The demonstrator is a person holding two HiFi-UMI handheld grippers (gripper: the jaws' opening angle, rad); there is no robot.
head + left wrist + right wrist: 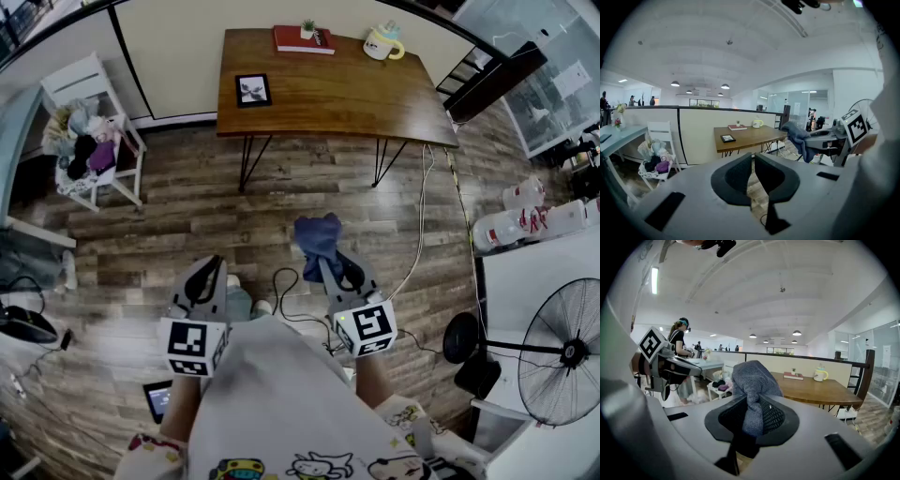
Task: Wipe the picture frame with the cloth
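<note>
A small black picture frame point(253, 90) lies flat on the left part of the wooden table point(337, 94), far ahead of both grippers; it also shows small in the left gripper view point(727, 138). My right gripper point(330, 265) is shut on a blue-grey cloth point(317, 240), which bunches up above the jaws point(751, 385). My left gripper point(208, 277) hangs beside it over the wood floor, its jaws nearly touching with nothing between them point(753, 169). Both grippers are held close to the person's body, well short of the table.
On the table stand a red book point(302, 40) with a small plant and a white-and-yellow mug point(382, 43). A white chair point(92, 131) piled with clothes is at left. Cables point(417, 225) trail over the floor. A standing fan point(553, 352) and white jugs point(511, 225) are at right.
</note>
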